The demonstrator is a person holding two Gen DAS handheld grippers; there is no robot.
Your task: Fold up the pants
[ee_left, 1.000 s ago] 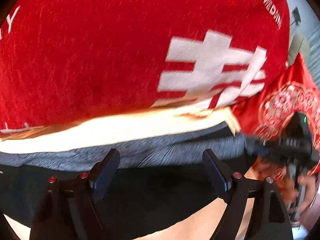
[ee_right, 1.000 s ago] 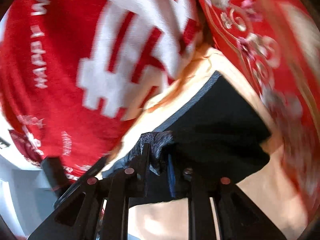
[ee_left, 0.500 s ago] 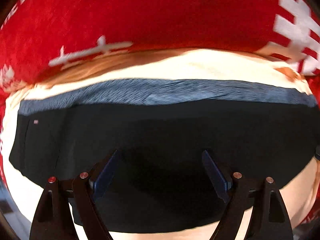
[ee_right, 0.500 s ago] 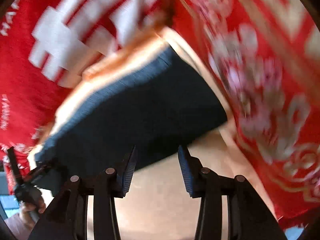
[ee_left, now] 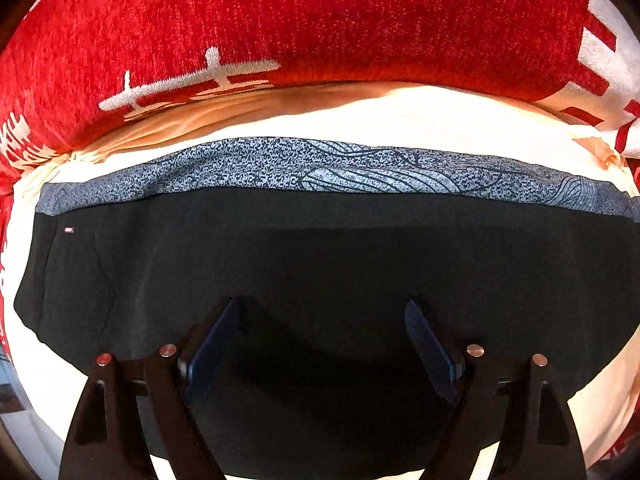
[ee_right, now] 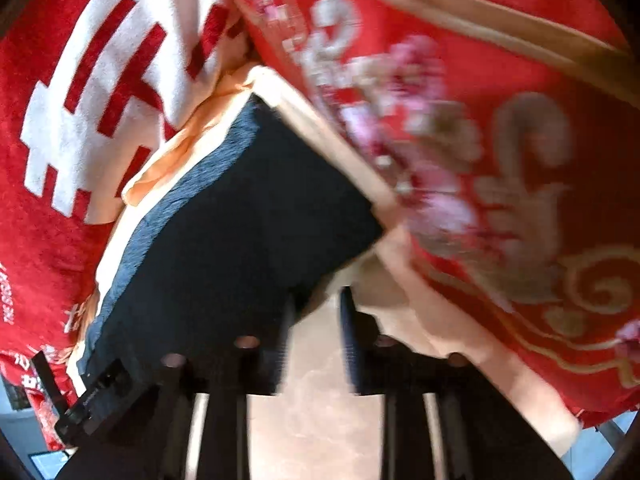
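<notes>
A pale cream sheet [ee_left: 400, 120] covers the surface, a bed by the look of it, with red bedding heaped along its far side.

From the left wrist, nearest are the left tongs [ee_left: 322, 316], spread wide and pointing straight down over the black pants [ee_left: 320, 256], nothing pinched between their blue pads. The pants lie flat across the middle of the sheet, folded into a long band. A small tag sits near their left end, and a speckled grey strip [ee_left: 320, 168] with a printed wave pattern runs along their far edge. Beyond that, bare sheet, then a red knitted blanket [ee_left: 320, 20] with white characters.

The right wrist view is blurred. Its right tongs [ee_right: 316, 304] stand narrow, having just been closing, with only bare sheet between them; the left finger sits at the near edge of the pants, though whether it touches I cannot tell. This view alone shows the right end of the pants as a squared corner, and beside it a glossy red quilt [ee_right: 500, 100] with gold scrolls and pink flowers.
</notes>
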